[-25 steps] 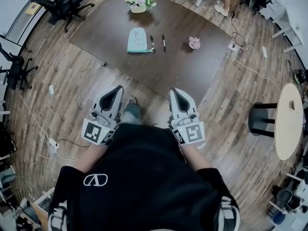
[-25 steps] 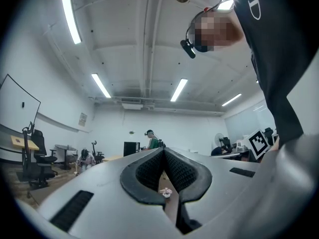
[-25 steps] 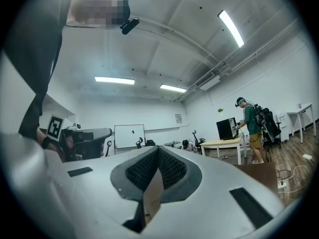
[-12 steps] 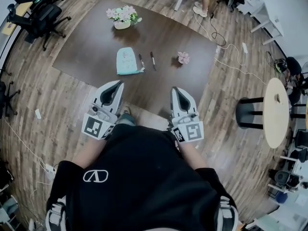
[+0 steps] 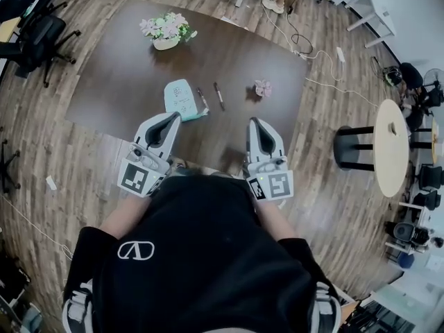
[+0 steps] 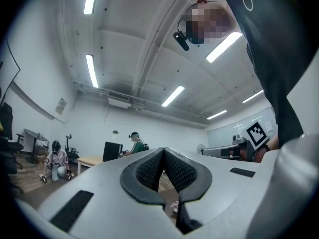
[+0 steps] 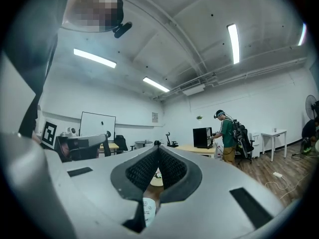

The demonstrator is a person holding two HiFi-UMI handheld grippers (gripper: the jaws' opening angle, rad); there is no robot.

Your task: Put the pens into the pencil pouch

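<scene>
Office scene: a dark brown bench (image 5: 118, 75) stands on a wood-plank floor (image 5: 326, 200). A mint pencil pouch (image 5: 182, 99) lies mid-bench, with a pen (image 5: 202, 98) and a second pen (image 5: 218, 96) at its 3 o'clock and a flower pot (image 5: 165, 30) at its 11 o'clock. The left gripper (image 5: 172, 117) and right gripper (image 5: 254, 122) are closed and empty at the bench's 6 o'clock edge. The pouch's print is too small to read.
</scene>
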